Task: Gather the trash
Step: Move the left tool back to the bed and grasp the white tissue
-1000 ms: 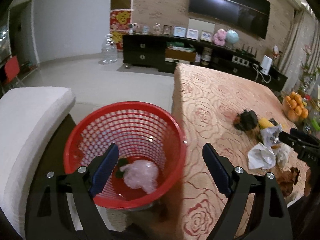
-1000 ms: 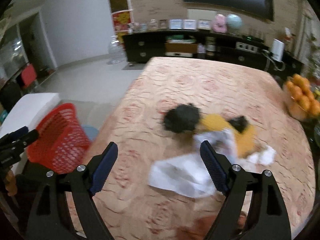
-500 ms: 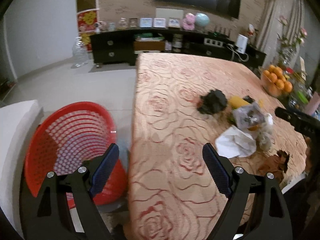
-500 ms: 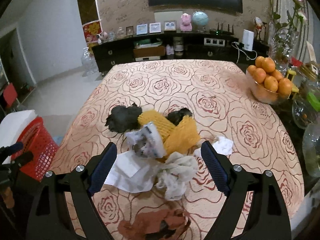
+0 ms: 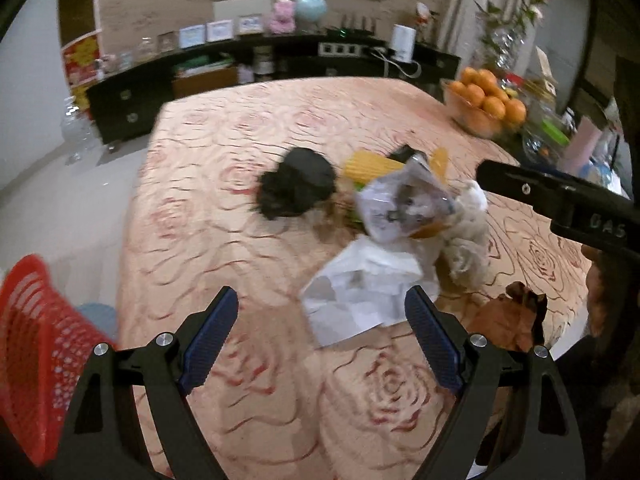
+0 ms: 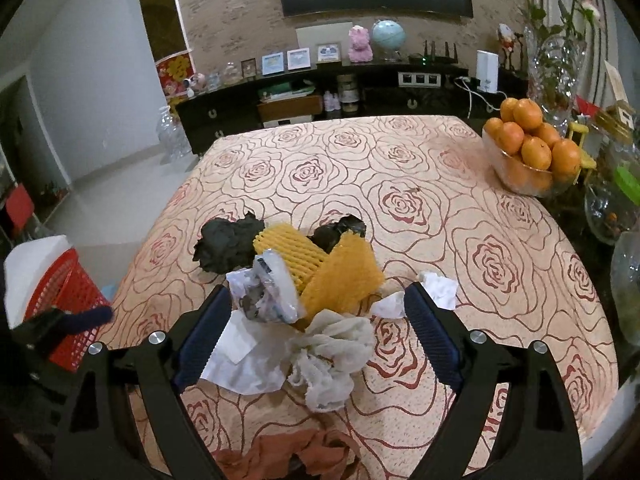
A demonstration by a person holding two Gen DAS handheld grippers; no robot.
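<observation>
A heap of trash lies on the rose-patterned tablecloth (image 6: 420, 200): a black crumpled bag (image 6: 228, 240), yellow foam nets (image 6: 292, 248), a clear plastic wrapper (image 6: 268, 292), white paper (image 6: 248, 356), a white wad (image 6: 332, 356) and a brown scrap (image 6: 288, 452). My right gripper (image 6: 318, 292) hovers over the heap with its jaws opening. The wrapper and the wad show between them, unpressed. My left gripper (image 5: 322, 300) is open and empty above the near table edge, with the white paper (image 5: 360, 292) just beyond its tips. The red basket (image 5: 32, 360) stands on the floor at the left.
A glass bowl of oranges (image 6: 528, 152) and glass vases (image 6: 556, 68) stand along the table's right side. A dark sideboard (image 6: 320, 100) runs along the far wall. A white cushioned seat (image 6: 36, 256) sits beside the basket (image 6: 68, 292).
My left gripper has swung right from over the basket to the table, facing the trash. The right gripper has settled over the heap and its view is sharp.
</observation>
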